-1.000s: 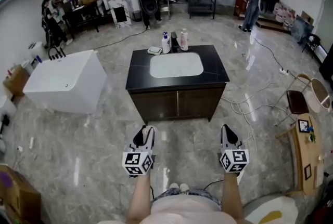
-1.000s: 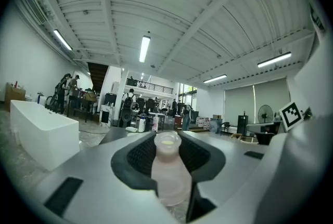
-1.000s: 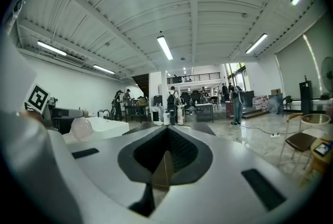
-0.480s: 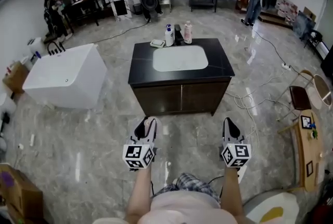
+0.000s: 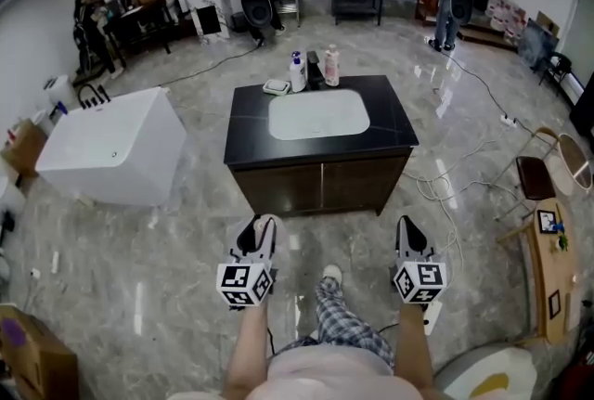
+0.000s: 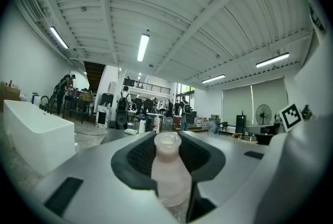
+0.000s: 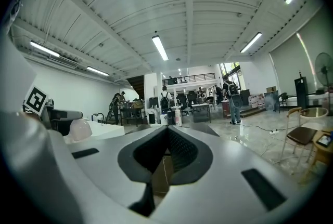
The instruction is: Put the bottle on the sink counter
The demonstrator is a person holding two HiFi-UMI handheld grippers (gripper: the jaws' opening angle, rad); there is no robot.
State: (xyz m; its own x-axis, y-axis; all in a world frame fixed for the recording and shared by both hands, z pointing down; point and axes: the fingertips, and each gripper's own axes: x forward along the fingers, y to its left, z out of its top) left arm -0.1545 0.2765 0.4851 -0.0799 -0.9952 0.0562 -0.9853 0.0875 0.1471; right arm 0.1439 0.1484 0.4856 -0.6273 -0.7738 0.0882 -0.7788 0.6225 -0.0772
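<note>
My left hand-held gripper, low and left of centre in the head view, is clamped on a pale pink bottle, whose top pokes out past the pads. My right hand-held gripper, low and right of centre, has its jaws together with nothing between them. Both hang over the marble floor, well apart from the black tabletop in the upper middle. A white sink is set in it, and two other bottles stand at its far edge.
</note>
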